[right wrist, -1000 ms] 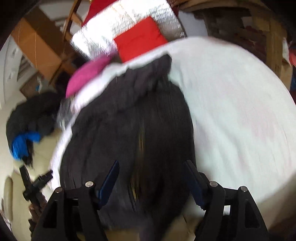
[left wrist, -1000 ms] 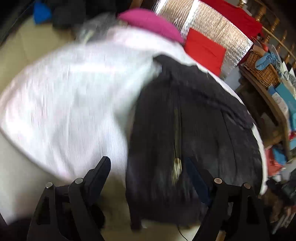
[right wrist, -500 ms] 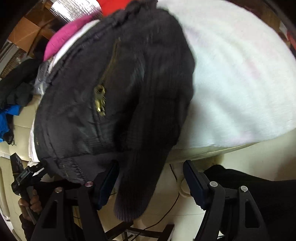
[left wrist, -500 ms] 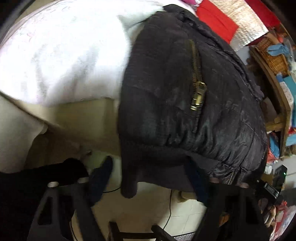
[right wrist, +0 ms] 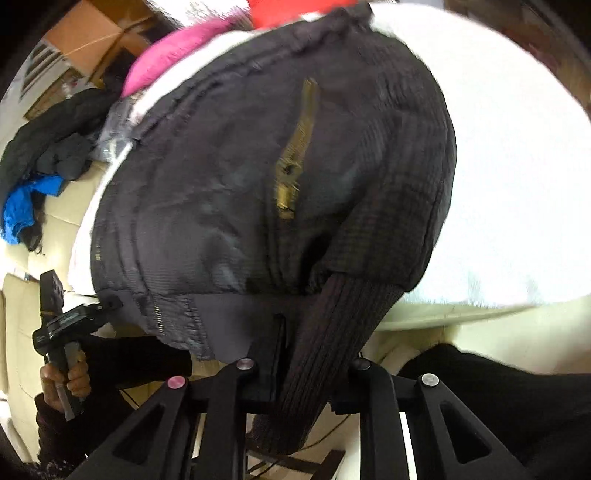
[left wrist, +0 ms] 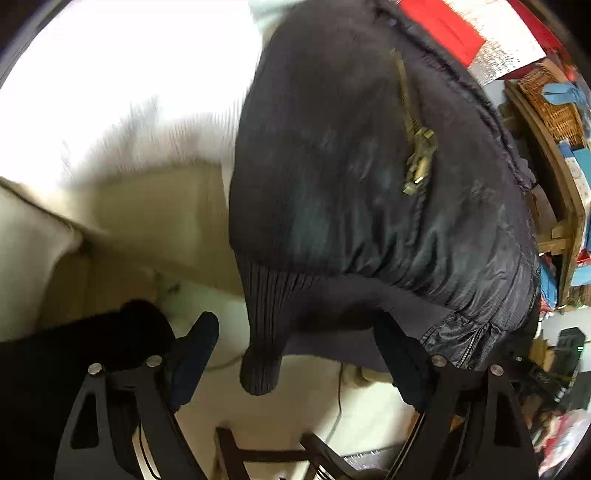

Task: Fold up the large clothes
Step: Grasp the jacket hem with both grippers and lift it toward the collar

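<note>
A black puffer jacket (left wrist: 369, 184) with a brass zipper lies on a white blanket (left wrist: 110, 92) and hangs over the near edge. Its ribbed cuff (left wrist: 262, 332) dangles between the wide-apart fingers of my left gripper (left wrist: 295, 350), which is open and just below the hem. In the right wrist view the jacket (right wrist: 240, 184) fills the middle. My right gripper (right wrist: 306, 369) is shut on the ribbed cuff (right wrist: 317, 350) and hem. The left gripper, held in a hand, also shows in the right wrist view (right wrist: 62, 321) at the left.
A pink cushion (right wrist: 173, 48) and a red cushion (left wrist: 443, 26) lie beyond the jacket. Dark and blue clothes (right wrist: 33, 177) are piled at the left. A wooden shelf with a wicker basket (left wrist: 550, 107) stands at the right. A chair frame (left wrist: 266, 454) and a cable lie on the floor below.
Both grippers dropped to the blanket's near edge and closed in on the hanging hem. My right gripper closed on the ribbed cuff; the left stayed open.
</note>
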`<control>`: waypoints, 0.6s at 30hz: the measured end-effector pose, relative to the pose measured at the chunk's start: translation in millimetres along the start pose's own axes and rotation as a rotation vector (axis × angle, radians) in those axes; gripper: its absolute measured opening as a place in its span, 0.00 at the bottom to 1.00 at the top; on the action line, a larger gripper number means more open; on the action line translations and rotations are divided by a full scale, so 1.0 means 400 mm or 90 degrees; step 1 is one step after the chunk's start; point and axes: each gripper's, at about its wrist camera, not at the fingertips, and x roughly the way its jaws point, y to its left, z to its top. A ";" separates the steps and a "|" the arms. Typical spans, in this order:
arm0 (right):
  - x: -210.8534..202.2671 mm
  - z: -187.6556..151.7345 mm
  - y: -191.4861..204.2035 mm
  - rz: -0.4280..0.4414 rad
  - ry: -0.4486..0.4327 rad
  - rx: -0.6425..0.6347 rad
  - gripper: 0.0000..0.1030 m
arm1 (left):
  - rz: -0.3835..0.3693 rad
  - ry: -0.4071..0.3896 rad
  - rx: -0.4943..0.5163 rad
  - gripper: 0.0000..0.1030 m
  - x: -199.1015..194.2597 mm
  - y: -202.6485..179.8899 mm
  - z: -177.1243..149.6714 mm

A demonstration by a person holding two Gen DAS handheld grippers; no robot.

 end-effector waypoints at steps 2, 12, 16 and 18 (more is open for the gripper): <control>0.036 0.001 -0.013 -0.004 0.018 0.023 0.31 | -0.004 -0.013 0.003 0.83 -0.004 0.012 0.002; -0.064 -0.001 -0.021 0.049 -0.038 0.008 0.13 | -0.034 -0.045 0.074 0.11 -0.102 -0.025 -0.004; -0.184 0.021 0.005 0.080 -0.104 -0.031 0.11 | -0.087 -0.080 0.113 0.10 -0.200 -0.083 0.014; -0.242 0.037 0.015 0.108 -0.145 -0.036 0.11 | -0.108 -0.107 0.133 0.10 -0.253 -0.097 0.036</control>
